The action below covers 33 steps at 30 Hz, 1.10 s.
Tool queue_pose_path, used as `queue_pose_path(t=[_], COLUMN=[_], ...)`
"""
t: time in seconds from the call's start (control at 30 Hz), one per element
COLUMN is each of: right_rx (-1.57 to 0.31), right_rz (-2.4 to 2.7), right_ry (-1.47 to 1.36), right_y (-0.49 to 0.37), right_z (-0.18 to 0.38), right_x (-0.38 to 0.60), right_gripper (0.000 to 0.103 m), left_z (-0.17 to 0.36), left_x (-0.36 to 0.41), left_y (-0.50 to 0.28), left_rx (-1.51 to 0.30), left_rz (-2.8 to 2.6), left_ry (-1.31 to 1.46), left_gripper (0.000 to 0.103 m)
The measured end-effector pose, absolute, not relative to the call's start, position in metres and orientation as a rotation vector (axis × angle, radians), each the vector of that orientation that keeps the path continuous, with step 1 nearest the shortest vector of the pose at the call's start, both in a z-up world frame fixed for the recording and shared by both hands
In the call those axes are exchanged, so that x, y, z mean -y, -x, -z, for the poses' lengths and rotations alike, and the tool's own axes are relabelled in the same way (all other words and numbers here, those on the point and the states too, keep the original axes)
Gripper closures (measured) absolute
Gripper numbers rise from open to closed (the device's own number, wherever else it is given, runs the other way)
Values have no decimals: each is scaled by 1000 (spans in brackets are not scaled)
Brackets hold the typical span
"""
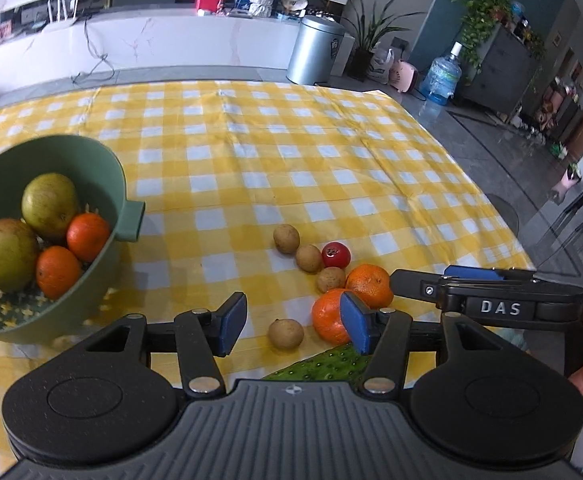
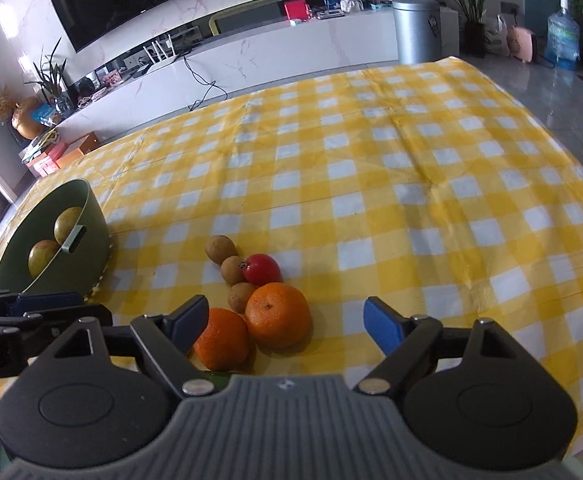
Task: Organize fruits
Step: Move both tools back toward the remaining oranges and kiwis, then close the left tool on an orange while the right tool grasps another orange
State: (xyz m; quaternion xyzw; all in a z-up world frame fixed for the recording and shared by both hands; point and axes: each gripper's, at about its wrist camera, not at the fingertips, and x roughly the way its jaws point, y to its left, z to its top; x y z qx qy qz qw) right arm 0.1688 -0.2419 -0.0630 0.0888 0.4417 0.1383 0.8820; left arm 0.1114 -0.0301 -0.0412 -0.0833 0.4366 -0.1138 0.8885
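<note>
A green bowl (image 1: 103,168) on the left holds two green-yellow fruits (image 1: 49,204) and two oranges (image 1: 87,236); it also shows in the right wrist view (image 2: 91,220). On the checked cloth lie two oranges (image 2: 277,314), a red tomato (image 2: 261,269), several small brown longans (image 2: 220,249) and a green bumpy fruit (image 1: 323,362). My left gripper (image 1: 295,322) is open and empty, with a longan (image 1: 285,333) between its fingers. My right gripper (image 2: 287,324) is open and empty, its fingers either side of the two oranges.
The yellow checked tablecloth (image 2: 411,168) covers the table, whose right edge drops to a grey floor. Behind stand a white TV counter (image 2: 271,56), a metal bin (image 2: 415,28) and a water bottle (image 1: 440,76).
</note>
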Motion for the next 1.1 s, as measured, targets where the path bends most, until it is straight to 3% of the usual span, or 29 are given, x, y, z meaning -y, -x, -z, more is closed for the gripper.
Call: queue_pose_path(t=[0.47,0.57,0.9,1.1], right_rx=[-903,-902,-959,-1043], right_rz=[-270,-273,-324,-295], right_ry=[-325,-339,-398,-460], right_y=[-180,-183,-199,-201], right_z=[71,73,86,97], right_x=[257,256,253,259], right_gripper=[23,34,49,50], left_z=[52,54,69,72], left_x=[25,23,30,38], left_y=[-125,-128,-143,-141], left_rx=[-875,-861,-917,-989], left_rz=[188,194,227,307], left_ry=[223,233,207,186], left_gripper=[40,40,40,40])
